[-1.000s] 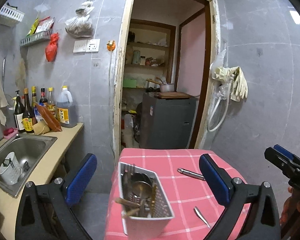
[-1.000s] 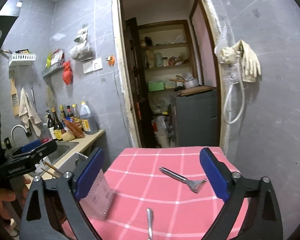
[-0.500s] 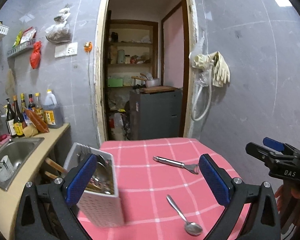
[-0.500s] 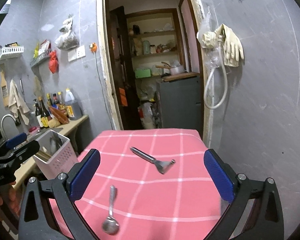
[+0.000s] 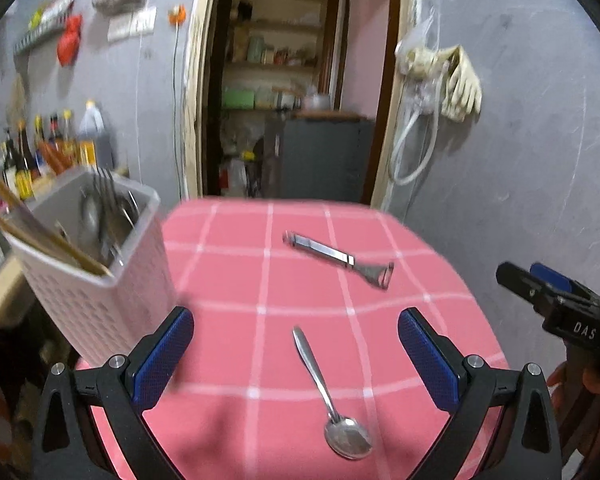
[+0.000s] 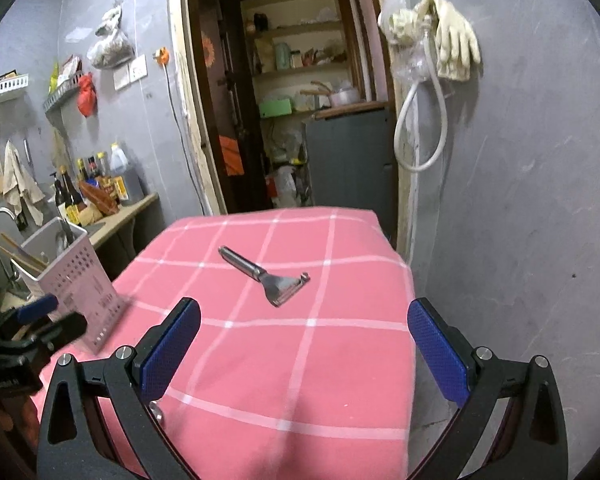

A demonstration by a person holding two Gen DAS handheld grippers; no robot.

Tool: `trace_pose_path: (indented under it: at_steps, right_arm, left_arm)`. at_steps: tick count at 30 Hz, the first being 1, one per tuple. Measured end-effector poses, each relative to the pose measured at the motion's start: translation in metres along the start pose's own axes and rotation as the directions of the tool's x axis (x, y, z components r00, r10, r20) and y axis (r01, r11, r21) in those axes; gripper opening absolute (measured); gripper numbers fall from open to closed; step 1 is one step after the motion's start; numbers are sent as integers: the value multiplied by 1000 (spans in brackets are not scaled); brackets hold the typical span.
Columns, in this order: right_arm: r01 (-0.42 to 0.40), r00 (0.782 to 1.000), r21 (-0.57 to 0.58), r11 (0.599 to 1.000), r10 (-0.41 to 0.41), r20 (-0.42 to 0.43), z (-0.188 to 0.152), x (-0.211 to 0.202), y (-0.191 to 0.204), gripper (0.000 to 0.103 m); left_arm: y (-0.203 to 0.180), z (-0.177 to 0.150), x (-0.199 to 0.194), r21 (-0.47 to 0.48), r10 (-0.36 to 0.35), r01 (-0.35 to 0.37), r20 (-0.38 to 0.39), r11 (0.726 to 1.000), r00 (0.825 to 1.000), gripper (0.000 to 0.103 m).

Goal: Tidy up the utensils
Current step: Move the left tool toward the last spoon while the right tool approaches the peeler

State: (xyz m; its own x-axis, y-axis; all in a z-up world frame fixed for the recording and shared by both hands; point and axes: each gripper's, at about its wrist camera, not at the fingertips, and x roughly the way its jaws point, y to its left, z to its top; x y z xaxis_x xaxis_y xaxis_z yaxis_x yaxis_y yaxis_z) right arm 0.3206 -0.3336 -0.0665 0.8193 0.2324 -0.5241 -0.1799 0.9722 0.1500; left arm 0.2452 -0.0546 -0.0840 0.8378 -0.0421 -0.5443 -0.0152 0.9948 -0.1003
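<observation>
A steel spoon [image 5: 332, 392] lies on the pink checked tablecloth [image 5: 228, 340], bowl toward me, between the fingers of my open, empty left gripper [image 5: 296, 360]. A steel peeler [image 5: 336, 258] lies farther back; it also shows in the right wrist view [image 6: 266, 276]. A white perforated utensil holder [image 5: 96, 272] with forks, spoons and chopsticks stands at the table's left edge and shows in the right wrist view [image 6: 76, 280]. My right gripper [image 6: 304, 348] is open and empty, hovering short of the peeler. The spoon's handle tip [image 6: 156, 410] peeks by its left finger.
A counter with a sink and sauce bottles [image 6: 96, 188] runs along the left wall. A doorway [image 5: 292, 100] opens behind the table onto a grey cabinet. Gloves and a hose [image 6: 440, 48] hang on the right wall. The table drops off at its right edge [image 6: 410, 300].
Both grippers have swung right and moved in over the table. The holder has slid to the left of both views. The spoon now lies between the left fingers and the peeler looks closer.
</observation>
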Motion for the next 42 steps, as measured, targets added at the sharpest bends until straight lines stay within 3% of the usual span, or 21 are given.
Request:
trace_pose_path:
  at_steps: [6,9,21,26,32,39,42]
  right_arm:
    - [-69,995,-44,997,66,-78,0,46,-6,102]
    - [-87,991,-65,994,80,-108,1,66,-4,102]
    - [-183,965,-126,975,154,-210,-1,131,23,102]
    - [-210,954,-168,963,164,-253,3,156,36,102]
    - [-203,944,-203,958,137,-299,11,183,44,102]
    - [-252,933,-312,916,145,-329,22,201,68,101]
    - [-273,923,-341,900,145,-358,24,210,77,92]
  left_arm:
    - [3,-16,37,-89,-45,32,-142,996,989,102]
    - [6,-21,50,-137,-60,35,-182,990,981,93]
    - [9,-34,99,-225,-103,38,-286,974,953,41]
    - [12,-34,113,-227,-75,5,-303,974,950,14]
    - [18,-29,121,-248,-78,1,-302,969,950,7]
    - [30,-17,133,-295,-54,-34,-284,955,957,6]
    - [35,-11,137,-304,-38,-49,-273,952,961,5]
